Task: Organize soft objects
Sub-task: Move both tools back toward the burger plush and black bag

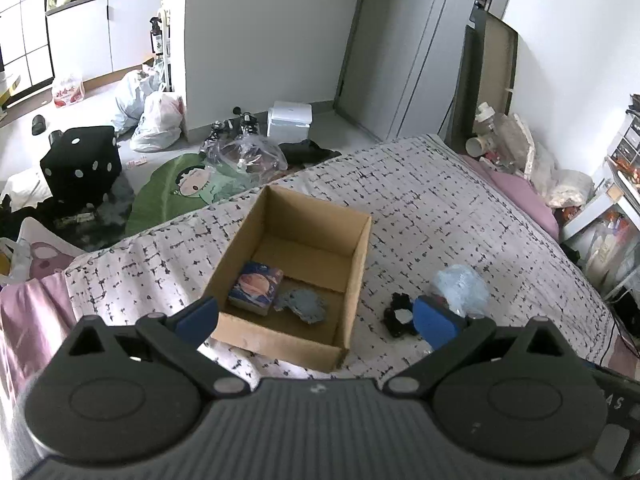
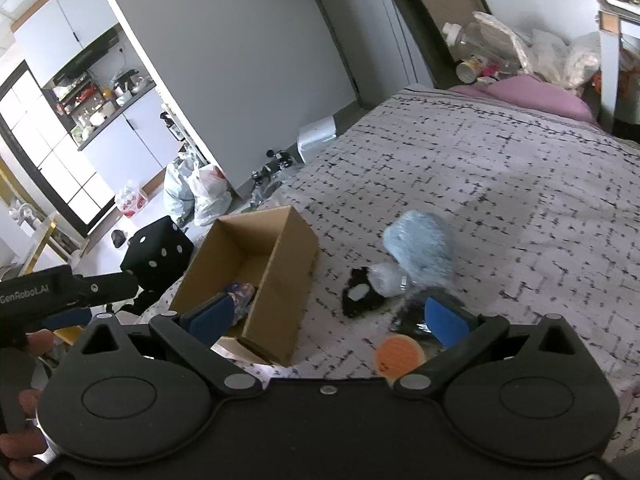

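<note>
An open cardboard box [image 1: 294, 276] sits on the bed [image 1: 460, 216], near its left edge. Inside, against the near left corner, lies a small block printed with a planet picture [image 1: 257, 288], and just beside it on the box floor a flat grey-blue fabric piece [image 1: 305, 306]. The rest of the box floor is bare cardboard. In the right wrist view only a corner of the printed block [image 2: 242, 294] shows over the box [image 2: 272, 264] wall.

To the right of the box, on the bedspread, lie the loose soft things: a fluffy light blue plush [image 2: 420, 246], a small black plush with a white patch [image 2: 358, 294] next to it, and something clear and crinkled [image 2: 386, 278] between them. An orange round pad [image 2: 400, 354] lies close under the right gripper [image 2: 328, 316].

The left gripper [image 1: 316, 320] hovers above the near wall of the box, its blue fingers [image 1: 198, 316] spread wide and holding nothing. The right gripper's fingers [image 2: 446, 320] are also wide apart and empty, above the bed between box and plush.

The bedspread is pale with black dashes over a pink sheet. On the floor beyond are a black dice-shaped cube [image 1: 82, 164], a green cartoon mat [image 1: 180, 192], plastic bags [image 1: 158, 122] and a white appliance [image 1: 290, 120] by the grey wall.
</note>
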Action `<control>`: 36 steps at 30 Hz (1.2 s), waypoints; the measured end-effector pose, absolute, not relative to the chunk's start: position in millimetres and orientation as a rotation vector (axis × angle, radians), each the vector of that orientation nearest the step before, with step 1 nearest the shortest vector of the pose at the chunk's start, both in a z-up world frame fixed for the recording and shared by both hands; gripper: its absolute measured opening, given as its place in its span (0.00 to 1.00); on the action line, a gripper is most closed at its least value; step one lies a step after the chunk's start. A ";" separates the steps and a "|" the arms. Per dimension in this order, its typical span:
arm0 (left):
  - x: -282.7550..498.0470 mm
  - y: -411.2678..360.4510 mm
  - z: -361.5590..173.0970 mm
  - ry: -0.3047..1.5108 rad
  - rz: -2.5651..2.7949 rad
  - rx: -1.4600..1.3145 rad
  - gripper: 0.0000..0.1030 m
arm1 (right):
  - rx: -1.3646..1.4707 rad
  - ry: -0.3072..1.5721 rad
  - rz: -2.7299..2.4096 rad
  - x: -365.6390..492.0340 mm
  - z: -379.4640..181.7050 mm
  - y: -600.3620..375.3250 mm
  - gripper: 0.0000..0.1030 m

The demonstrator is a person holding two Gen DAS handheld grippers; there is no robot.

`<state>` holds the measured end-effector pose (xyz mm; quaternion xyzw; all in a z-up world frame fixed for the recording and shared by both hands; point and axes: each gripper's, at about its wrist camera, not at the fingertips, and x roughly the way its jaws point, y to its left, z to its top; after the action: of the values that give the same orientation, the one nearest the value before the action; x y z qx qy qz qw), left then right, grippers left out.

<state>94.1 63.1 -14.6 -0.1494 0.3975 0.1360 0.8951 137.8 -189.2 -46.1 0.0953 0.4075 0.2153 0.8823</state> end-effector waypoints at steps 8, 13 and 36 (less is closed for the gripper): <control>88.9 42.6 -20.7 0.843 0.274 -0.295 0.99 | 0.207 0.864 0.429 135.7 -46.1 -217.2 1.00; 88.0 31.2 -22.7 0.857 0.295 -0.260 0.99 | 0.219 0.869 0.437 133.8 -46.4 -229.7 1.00; 109.6 -33.7 -67.1 0.925 0.205 -0.248 0.98 | 0.499 1.001 0.368 160.0 -84.3 -270.5 1.00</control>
<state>109.6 -33.7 -67.1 -0.1191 0.4444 0.0984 0.8824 160.0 -270.5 -84.3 0.2355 0.4719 0.1735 0.8317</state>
